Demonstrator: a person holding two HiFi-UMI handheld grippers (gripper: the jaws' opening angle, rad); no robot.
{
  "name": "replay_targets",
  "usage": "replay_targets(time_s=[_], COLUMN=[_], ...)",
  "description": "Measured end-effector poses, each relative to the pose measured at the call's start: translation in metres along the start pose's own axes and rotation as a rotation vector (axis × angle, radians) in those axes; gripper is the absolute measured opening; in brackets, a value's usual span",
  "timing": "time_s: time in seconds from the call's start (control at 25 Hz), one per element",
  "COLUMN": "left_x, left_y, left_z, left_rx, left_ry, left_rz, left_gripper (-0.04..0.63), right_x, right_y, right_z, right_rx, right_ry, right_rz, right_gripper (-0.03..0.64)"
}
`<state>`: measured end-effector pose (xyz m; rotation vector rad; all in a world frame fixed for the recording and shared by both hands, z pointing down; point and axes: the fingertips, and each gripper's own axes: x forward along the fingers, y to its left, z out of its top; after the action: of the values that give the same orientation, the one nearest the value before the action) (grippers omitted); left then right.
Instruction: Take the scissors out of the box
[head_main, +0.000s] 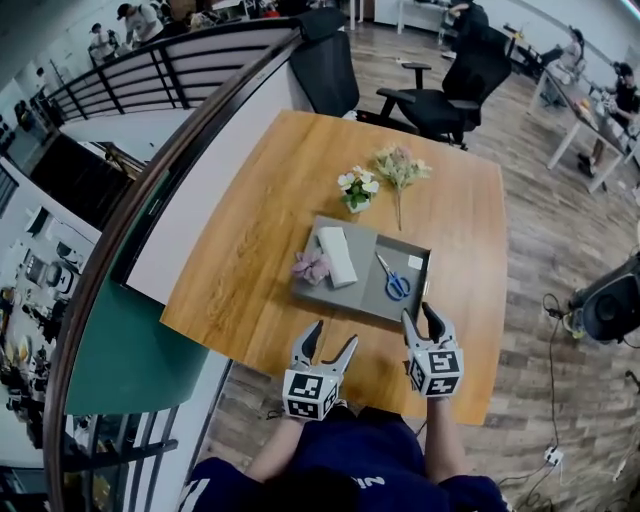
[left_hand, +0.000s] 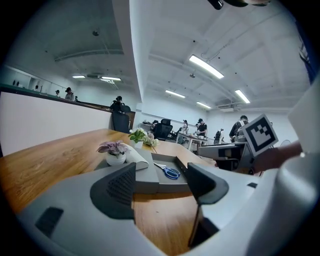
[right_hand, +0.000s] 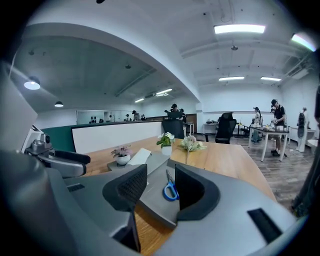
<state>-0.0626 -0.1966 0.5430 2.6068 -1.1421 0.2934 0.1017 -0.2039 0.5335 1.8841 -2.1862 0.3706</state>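
Scissors (head_main: 394, 280) lying in box (head_main: 372, 292); left tongs (head_main: 335, 332), right tongs (head_main: 418, 311) both released, empty, near box.

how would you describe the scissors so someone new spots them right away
Find the wooden table, then the shallow grey box at its middle. The scissors lie flat in the box's right part, apart from the white block and pink plant at its left. They are the only thing there with blue handles and thin metal blades.
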Motion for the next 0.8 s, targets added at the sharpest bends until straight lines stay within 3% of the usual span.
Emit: replay_targets(time_s=[0.16,0.44,0.8], left_x=[0.001,-0.001,-0.012], left_y=[0.005,0.023,0.041], left_z=[0.005,0.008,0.007], left_rx=[-0.04,-0.075,-0.079], left_ry=[-0.006,0.0,0.026], left_rz=[-0.003,0.065,0.157], left_gripper=[0.319,0.319,0.319], right_x=[0.014,0.049,0.104], right_y=[-0.007,-0.024,-0.023], right_z=[0.004,0.022,0.002], right_rx=[-0.021,-0.08,-0.112], right_ry=[0.031,0.089,0.273], right_rz=[0.007,0.041,0.171], right_gripper=[0.185,0.168,0.153])
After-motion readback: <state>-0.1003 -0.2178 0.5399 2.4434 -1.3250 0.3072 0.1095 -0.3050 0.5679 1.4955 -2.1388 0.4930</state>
